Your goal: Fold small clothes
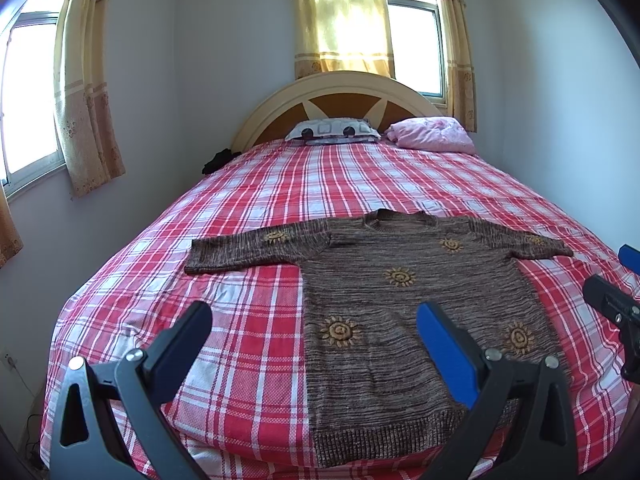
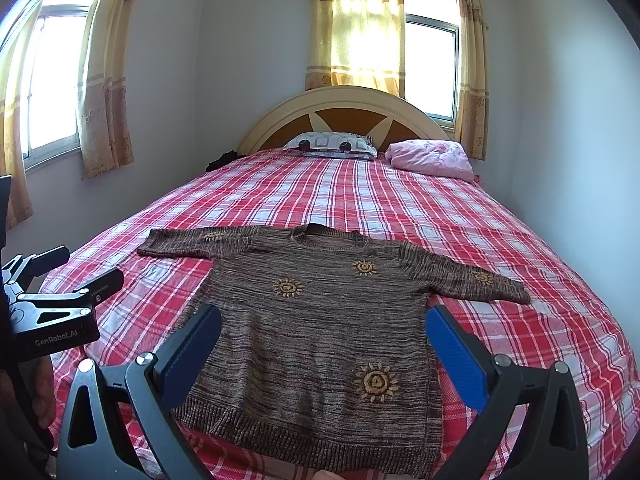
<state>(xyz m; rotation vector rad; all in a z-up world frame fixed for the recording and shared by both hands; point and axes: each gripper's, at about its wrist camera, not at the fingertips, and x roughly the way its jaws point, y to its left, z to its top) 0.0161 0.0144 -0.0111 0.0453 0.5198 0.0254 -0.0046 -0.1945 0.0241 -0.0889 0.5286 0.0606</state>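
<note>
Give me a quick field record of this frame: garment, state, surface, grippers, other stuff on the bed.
garment: brown knit sweater with yellow sun motifs
state: spread flat, face up, both sleeves out to the sides, no fold yet
surface: bed with red plaid sheet, hem at the near edge
left gripper: open, holding nothing, above the sweater's left hem area
right gripper: open, holding nothing, above the sweater's lower body
far end: patterned pillow, pink bundle, dark item by the headboard

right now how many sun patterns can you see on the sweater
6 on the sweater: one on each sleeve, two on the chest, two near the hem. The back is hidden.
</note>
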